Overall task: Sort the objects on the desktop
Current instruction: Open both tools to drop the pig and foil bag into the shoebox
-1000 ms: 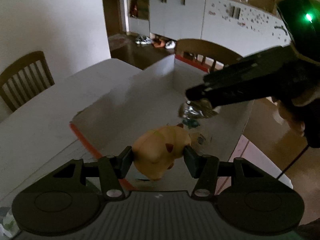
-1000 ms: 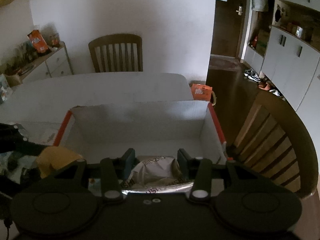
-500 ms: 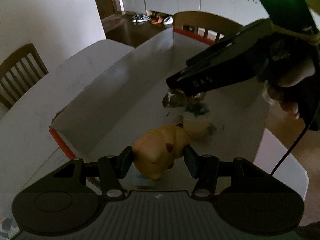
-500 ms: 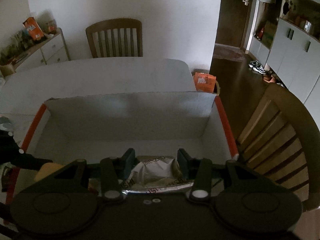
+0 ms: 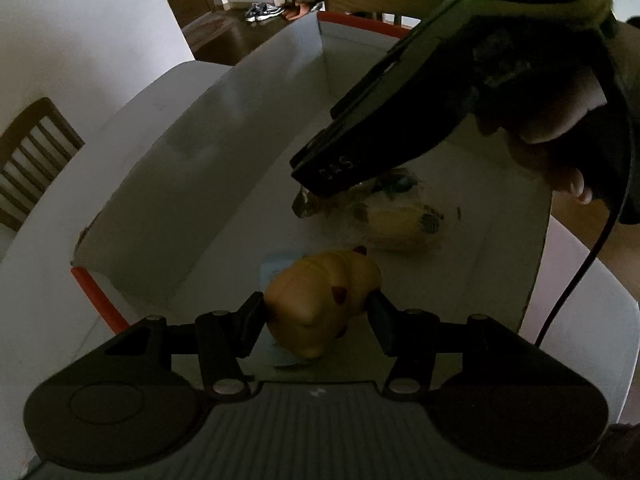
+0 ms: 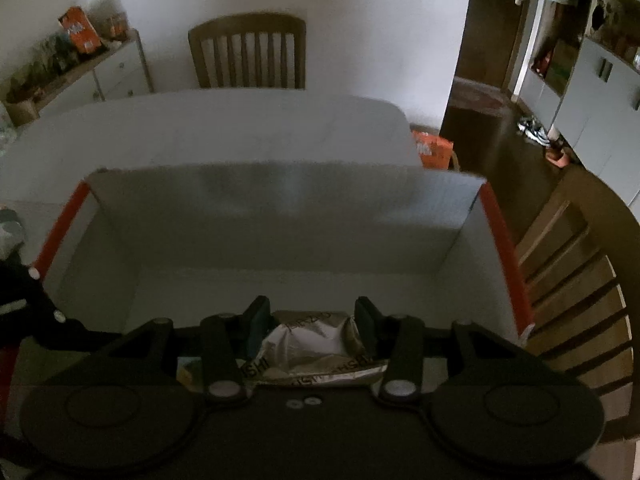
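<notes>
Pinching yellow toy (image 5: pixel 324 300) in left jaws, right jaws pinching foil packet (image 6: pixel 316 348) over box (image 6: pixel 280 216)

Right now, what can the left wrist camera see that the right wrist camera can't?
Only the left wrist view shows the yellow toy clamped in the left gripper, plus a clear bag lying in the box. Only the right wrist view shows the silver packet held by the right gripper. Both show the white box with orange edges.
</notes>
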`<control>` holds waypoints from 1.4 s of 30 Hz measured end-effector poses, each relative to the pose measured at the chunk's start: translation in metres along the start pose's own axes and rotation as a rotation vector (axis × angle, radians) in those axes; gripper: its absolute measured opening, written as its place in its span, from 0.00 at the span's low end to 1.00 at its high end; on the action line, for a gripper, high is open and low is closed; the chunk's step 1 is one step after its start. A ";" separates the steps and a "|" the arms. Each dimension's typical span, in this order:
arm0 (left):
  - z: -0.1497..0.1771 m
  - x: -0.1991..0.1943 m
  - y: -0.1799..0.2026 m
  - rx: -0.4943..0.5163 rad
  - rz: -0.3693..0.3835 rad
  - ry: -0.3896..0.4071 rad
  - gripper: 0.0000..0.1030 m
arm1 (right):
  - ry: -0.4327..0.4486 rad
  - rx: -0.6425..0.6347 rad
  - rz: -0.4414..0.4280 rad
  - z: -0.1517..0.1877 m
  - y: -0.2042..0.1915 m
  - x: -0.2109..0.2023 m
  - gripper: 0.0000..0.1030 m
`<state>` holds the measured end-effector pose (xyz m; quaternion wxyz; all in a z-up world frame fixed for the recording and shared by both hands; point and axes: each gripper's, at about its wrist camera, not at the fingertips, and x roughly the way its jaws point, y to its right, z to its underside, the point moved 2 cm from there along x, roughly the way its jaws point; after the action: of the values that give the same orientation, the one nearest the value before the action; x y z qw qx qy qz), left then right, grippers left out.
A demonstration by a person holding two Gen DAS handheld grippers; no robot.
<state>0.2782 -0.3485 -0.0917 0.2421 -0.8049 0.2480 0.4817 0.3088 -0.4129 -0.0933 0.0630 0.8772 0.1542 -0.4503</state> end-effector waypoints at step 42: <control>0.009 -0.026 -0.007 -0.140 -0.063 0.105 0.91 | 0.129 0.068 -0.053 0.000 0.006 -0.063 0.80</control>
<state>0.2659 -0.3328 -0.0709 0.1868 -0.8513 0.2007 0.4473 0.2767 -0.4318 -0.0425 0.0111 0.9017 0.1655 -0.3992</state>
